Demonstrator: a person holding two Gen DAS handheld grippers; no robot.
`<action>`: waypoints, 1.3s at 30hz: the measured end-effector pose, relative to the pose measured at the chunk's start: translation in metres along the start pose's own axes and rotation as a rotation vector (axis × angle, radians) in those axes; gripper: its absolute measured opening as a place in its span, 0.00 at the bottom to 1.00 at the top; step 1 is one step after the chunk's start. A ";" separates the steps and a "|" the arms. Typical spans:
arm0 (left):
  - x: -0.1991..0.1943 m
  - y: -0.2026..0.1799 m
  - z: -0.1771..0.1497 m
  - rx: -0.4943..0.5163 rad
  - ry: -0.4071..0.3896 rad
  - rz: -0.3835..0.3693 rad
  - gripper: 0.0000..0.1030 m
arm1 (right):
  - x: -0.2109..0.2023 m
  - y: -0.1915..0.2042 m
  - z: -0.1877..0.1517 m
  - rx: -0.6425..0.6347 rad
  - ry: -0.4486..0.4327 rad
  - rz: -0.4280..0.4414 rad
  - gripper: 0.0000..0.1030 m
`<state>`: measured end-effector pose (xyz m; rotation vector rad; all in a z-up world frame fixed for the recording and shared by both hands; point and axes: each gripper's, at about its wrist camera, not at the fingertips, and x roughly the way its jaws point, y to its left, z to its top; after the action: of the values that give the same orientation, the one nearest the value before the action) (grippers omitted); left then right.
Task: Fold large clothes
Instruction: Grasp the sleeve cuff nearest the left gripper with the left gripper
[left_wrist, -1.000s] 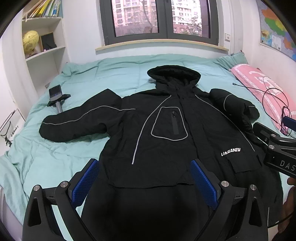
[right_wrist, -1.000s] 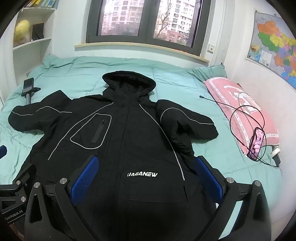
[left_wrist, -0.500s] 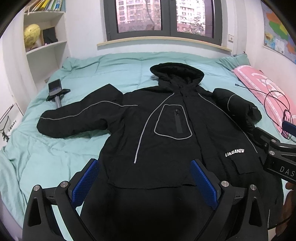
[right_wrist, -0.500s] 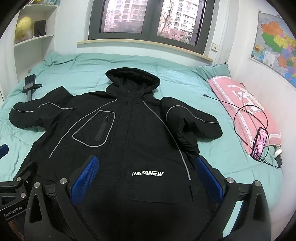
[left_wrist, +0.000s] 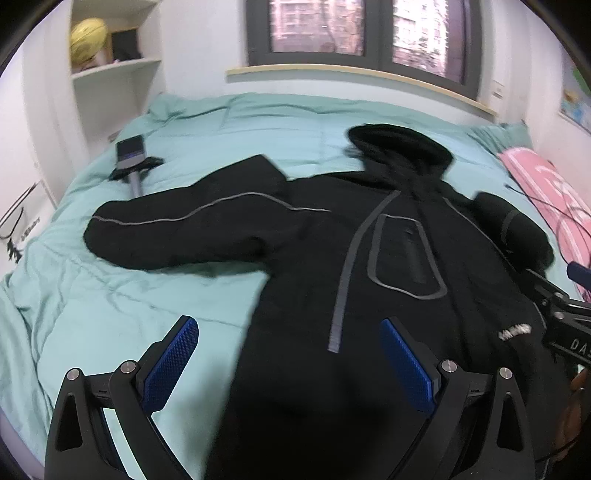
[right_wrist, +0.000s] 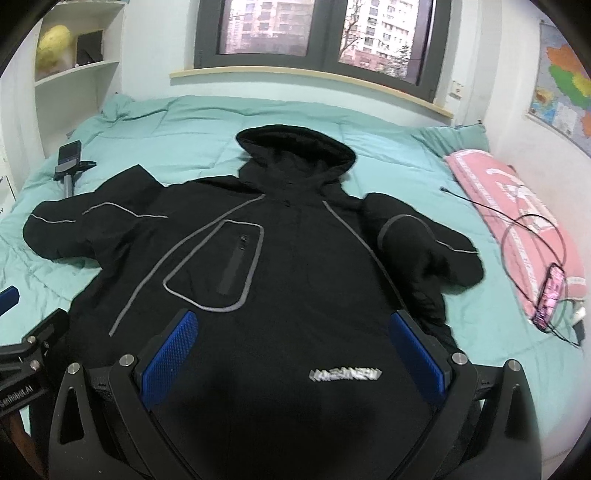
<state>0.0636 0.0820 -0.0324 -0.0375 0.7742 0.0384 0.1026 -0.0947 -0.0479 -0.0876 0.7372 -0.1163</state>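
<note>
A large black hooded jacket (right_wrist: 295, 258) with grey piping lies face up on the teal bed (right_wrist: 207, 122), hood toward the window. Its left sleeve (left_wrist: 184, 229) stretches out flat; its right sleeve (right_wrist: 424, 243) is bunched beside the body. My left gripper (left_wrist: 290, 354) is open and empty, held above the jacket's lower left edge. My right gripper (right_wrist: 295, 350) is open and empty, above the jacket's lower front near the white logo (right_wrist: 345, 374). The jacket also shows in the left wrist view (left_wrist: 369, 295).
A phone on a selfie stick (left_wrist: 131, 158) lies on the bed at the far left. A pink pillow (right_wrist: 517, 221) with a black cable and a phone (right_wrist: 550, 299) lies at the right. White shelves (right_wrist: 74, 74) stand at the far left.
Both grippers have moved forward and lower toward the jacket. The left one has also swung left, so more of the outstretched sleeve and bare bed shows.
</note>
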 end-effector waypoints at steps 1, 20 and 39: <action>0.004 0.010 0.003 -0.018 -0.004 -0.002 0.96 | 0.006 0.003 0.004 0.003 0.000 0.015 1.00; 0.122 0.314 0.073 -0.553 -0.064 0.077 0.95 | 0.156 0.022 -0.017 0.118 0.009 0.125 0.94; 0.166 0.366 0.075 -0.642 -0.135 0.191 0.21 | 0.164 0.032 -0.018 0.068 0.041 0.136 1.00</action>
<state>0.2171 0.4541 -0.1023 -0.5652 0.6030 0.4659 0.2139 -0.0866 -0.1739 0.0301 0.7771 -0.0139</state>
